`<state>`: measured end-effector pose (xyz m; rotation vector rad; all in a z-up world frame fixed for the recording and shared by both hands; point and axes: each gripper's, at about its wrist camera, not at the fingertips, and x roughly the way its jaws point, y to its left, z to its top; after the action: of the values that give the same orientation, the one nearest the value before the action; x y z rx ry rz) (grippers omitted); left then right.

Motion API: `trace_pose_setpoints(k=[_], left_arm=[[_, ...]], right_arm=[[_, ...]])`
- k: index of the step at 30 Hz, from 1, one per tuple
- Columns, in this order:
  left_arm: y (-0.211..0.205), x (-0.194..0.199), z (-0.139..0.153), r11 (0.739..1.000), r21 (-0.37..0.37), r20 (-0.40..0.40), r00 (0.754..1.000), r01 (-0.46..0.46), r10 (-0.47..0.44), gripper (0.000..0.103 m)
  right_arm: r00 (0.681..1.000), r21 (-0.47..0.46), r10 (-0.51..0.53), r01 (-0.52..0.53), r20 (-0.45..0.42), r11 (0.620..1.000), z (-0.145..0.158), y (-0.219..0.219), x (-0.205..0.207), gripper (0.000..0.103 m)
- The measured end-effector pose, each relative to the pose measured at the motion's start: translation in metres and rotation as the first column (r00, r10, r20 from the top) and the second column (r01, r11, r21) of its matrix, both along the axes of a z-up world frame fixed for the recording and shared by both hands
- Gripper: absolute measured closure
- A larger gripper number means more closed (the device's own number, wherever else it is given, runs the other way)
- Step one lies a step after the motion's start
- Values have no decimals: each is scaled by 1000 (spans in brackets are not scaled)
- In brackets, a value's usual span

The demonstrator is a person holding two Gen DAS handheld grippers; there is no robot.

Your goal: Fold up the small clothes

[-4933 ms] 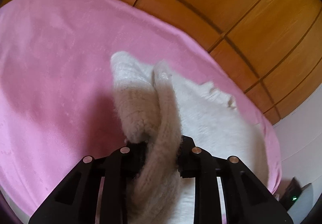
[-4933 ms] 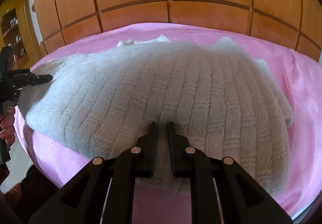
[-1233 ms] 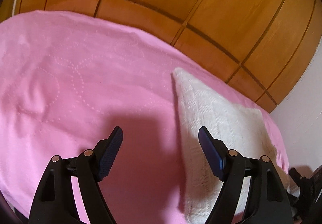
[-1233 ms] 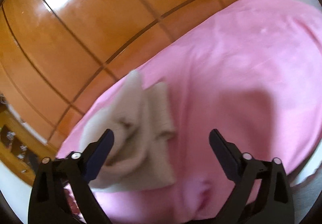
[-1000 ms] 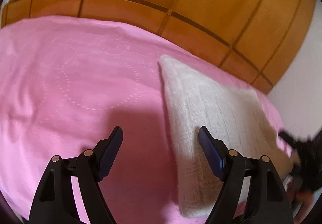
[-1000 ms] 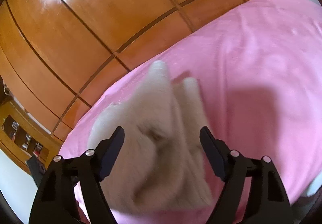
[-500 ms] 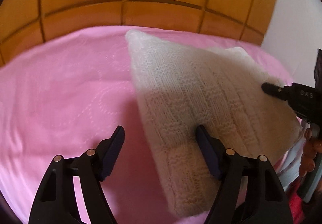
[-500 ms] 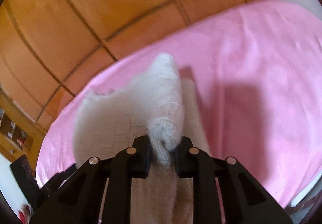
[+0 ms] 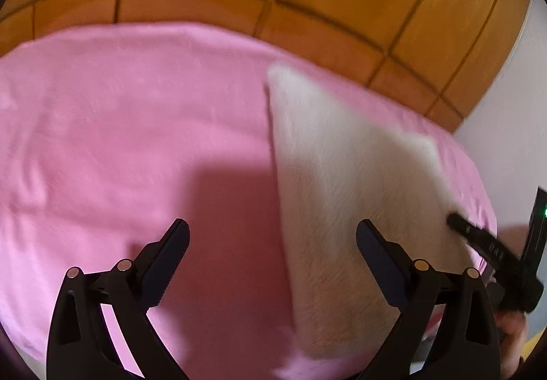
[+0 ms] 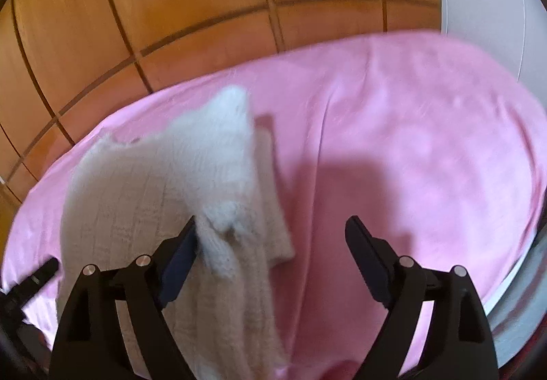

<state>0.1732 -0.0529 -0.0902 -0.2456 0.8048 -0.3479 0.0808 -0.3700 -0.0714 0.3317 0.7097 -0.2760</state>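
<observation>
The cream knitted sweater (image 10: 171, 181) lies on the pink bedspread (image 9: 119, 140), folded into a narrow panel, one sleeve doubled over it. The right gripper (image 10: 270, 243) and left gripper (image 9: 271, 243) have just opened their jaws wide; neither holds anything. A final crosswise fold probably remains.

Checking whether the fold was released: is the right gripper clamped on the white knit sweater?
No, the right gripper has just opened wide; the white knit sweater lies beside its left finger, unpinched.

A pink blanket (image 9: 136, 127) covers the bed. A folded white knit (image 9: 342, 175) lies on it near one edge.
</observation>
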Motion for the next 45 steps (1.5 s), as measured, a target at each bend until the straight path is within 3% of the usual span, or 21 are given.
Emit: trace_pose_setpoints(k=[3,7,10,12,15,17,21,26,30,35,45], left_arm=[[-14,7,27,1000,6,60,998,19,-19,6],[-55,25,43,986,132,99,989,98,-112,6],[-94,57,32,950,271,47,983,158,-177,6],[-106,77,15,933,315,-13,984,173,-178,5],[-105,99,-11,943,258,-99,977,211,-191,3],[-105,107,-20,948,213,-142,968,236,-209,3],[-107,112,-25,946,205,-132,965,250,-227,3],[-110,93,-21,947,255,-23,980,196,-197,3],[-109,79,-20,937,305,25,982,169,-186,3],[-94,84,-26,963,197,-26,983,186,-184,3],[-83,67,-25,978,145,-40,989,148,-144,3]], right_arm=[[999,-98,20,-15,43,995,23,8,5,5],[997,-116,72,-67,38,991,32,14,28,3],[997,-134,76,-74,6,988,28,15,45,2],[998,-161,59,-63,-31,985,20,12,56,2],[995,-170,21,-38,-101,985,-7,0,66,2],[995,-138,23,-36,-99,990,-27,-10,70,3],[999,90,1,3,-42,996,-50,-39,68,2],[1000,8,1,-1,1,1000,-49,-32,60,3],[999,10,-4,4,35,1000,-51,-31,53,3],[999,15,-1,1,47,1000,-51,-31,48,3],[998,82,-19,15,53,997,-50,-30,34,2]])
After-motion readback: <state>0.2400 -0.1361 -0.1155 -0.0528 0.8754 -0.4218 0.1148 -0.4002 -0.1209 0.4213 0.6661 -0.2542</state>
